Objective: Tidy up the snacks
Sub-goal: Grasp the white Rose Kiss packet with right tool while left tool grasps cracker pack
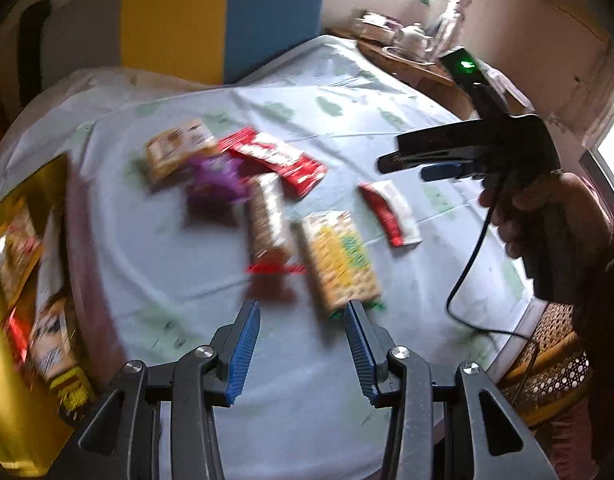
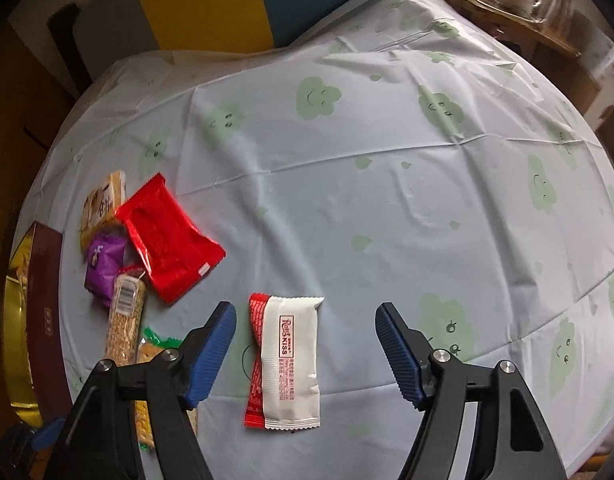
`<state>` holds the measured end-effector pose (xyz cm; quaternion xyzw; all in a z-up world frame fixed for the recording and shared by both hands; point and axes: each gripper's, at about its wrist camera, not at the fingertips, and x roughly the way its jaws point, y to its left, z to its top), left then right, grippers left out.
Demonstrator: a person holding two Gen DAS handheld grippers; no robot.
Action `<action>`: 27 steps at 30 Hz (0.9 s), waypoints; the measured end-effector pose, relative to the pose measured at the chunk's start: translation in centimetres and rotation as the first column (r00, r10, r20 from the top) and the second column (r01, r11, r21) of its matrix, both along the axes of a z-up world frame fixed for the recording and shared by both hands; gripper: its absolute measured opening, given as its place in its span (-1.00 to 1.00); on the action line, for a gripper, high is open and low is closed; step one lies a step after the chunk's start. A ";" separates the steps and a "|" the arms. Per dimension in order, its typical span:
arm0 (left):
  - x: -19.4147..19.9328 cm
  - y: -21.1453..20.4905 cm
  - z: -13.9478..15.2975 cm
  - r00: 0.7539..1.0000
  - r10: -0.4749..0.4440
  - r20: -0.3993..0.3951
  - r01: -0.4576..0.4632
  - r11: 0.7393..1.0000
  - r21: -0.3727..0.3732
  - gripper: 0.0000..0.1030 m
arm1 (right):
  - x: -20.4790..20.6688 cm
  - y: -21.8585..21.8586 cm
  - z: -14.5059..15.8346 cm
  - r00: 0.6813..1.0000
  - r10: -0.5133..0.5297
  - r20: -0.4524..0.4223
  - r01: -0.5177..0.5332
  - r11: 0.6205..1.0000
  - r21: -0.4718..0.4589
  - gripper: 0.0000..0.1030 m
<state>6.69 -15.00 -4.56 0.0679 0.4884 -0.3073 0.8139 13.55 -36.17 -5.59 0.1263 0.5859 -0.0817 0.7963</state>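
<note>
Right wrist view shows the tabletop (image 2: 387, 200) under a pale cloth with green cloud faces, and off past the left finger the gold box (image 2: 23, 320) with its dark red wall. Between that box and the fingers lies a small heap: a red packet (image 2: 169, 236), a purple packet (image 2: 103, 262) and a long grain bar (image 2: 125, 320). The right gripper (image 2: 305, 354) has its fingers spread wide, holding nothing, and the red-and-white snack (image 2: 289, 364) lies flat on the cloth directly between them, untouched. Its long axis runs away from the camera, along the fingers, so they face its long edges; a straight drop would likely straddle it. Left wrist view is blurred: the left gripper (image 1: 303, 348) also stands open and empty, the yellow cracker pack (image 1: 339, 260) just ahead of its right finger. That snack is nearer the right hand.
</note>
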 end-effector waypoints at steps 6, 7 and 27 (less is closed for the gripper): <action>1.5 -4.0 -1.5 0.997 -0.068 -0.044 0.069 0.997 0.023 -0.13 | -0.2 0.4 0.2 1.000 -0.003 0.003 0.003 1.000 0.010 0.41; 1.9 -4.5 -2.0 0.996 -0.070 -0.058 0.071 0.997 0.029 -0.13 | -0.2 0.5 0.3 1.000 0.002 0.005 -0.002 1.000 0.011 0.41; 0.9 -7.6 -5.3 0.998 -0.070 0.006 0.069 0.986 0.151 -0.05 | -0.3 1.4 -0.3 1.000 0.006 -0.014 -0.006 1.000 0.001 0.48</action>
